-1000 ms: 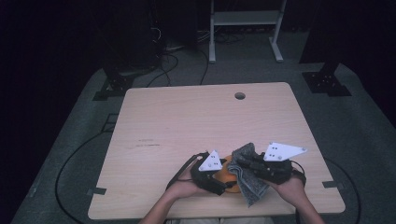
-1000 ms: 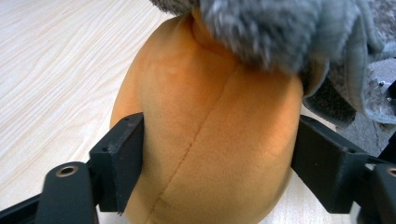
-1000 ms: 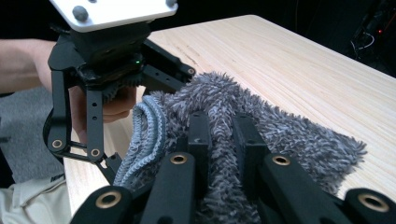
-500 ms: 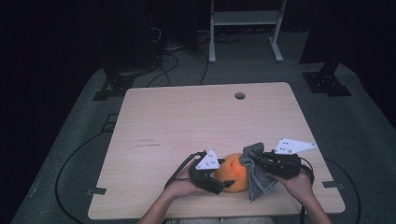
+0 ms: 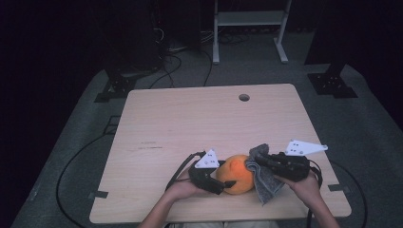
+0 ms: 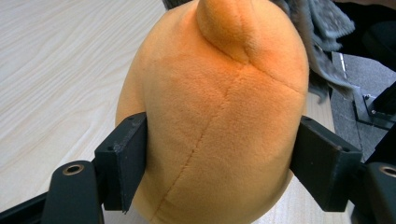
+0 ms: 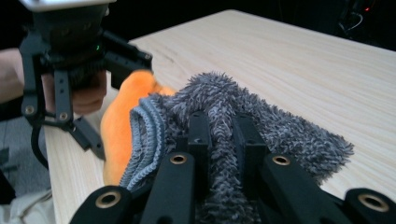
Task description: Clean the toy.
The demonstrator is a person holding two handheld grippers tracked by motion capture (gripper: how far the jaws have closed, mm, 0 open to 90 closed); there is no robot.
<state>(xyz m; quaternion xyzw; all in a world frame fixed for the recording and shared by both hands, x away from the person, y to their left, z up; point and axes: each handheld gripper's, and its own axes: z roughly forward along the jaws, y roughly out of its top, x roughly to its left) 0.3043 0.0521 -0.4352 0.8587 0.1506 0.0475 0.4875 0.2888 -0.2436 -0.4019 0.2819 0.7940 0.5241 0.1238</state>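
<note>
Plush toy (image 5: 239,173) is sitting on the counter (image 5: 199,123) near its front edge, betw. the two grippers. Left gripper (image 5: 229,183) is lying to its left, w/ fingers (image 6: 126,158) on both sides of it. Cloth (image 5: 263,178) is hanging just right of the toy, touching it, in the right gripper (image 5: 256,160).

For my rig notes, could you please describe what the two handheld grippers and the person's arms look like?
Both are black, with flat rectangular jaws on linkage arms with brass-ringed pivots. The left gripper and right gripper each carry a pale three-cornered plate dotted with small holes and trail a black cable. The forearms show no sleeves.
</note>
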